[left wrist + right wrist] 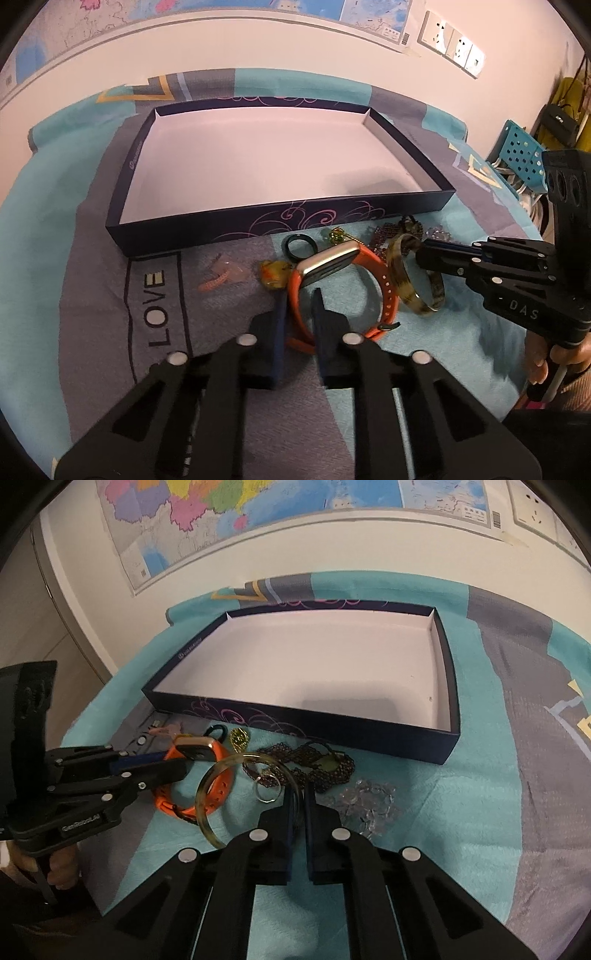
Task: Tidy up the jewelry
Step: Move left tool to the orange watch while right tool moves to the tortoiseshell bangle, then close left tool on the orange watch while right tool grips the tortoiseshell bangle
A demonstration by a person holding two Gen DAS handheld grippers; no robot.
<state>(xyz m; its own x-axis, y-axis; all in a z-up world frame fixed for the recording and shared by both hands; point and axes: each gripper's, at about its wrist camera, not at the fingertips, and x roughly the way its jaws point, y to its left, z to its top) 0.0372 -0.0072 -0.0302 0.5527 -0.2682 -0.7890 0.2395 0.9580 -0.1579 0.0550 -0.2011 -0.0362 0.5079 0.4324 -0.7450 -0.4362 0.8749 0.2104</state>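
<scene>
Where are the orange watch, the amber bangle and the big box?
orange watch [325,264], left wrist view, on its screen face.
amber bangle [207,786], right wrist view, on its left rim.
big box [295,723], right wrist view, on its near wall.

Map [221,513] on wall; wall sockets [452,46] upper right; patterned teal-grey cloth [74,221]; blue perforated basket [522,155] beside.

Teal/grey blanket [55,229] is spread as base; navy box lid [258,227] laid centre-frame, w/ jewelry strewn just below it.

Left tool [299,295] and right tool [298,794] both angled downward, jaws nearly together, each clamped on something.
</scene>
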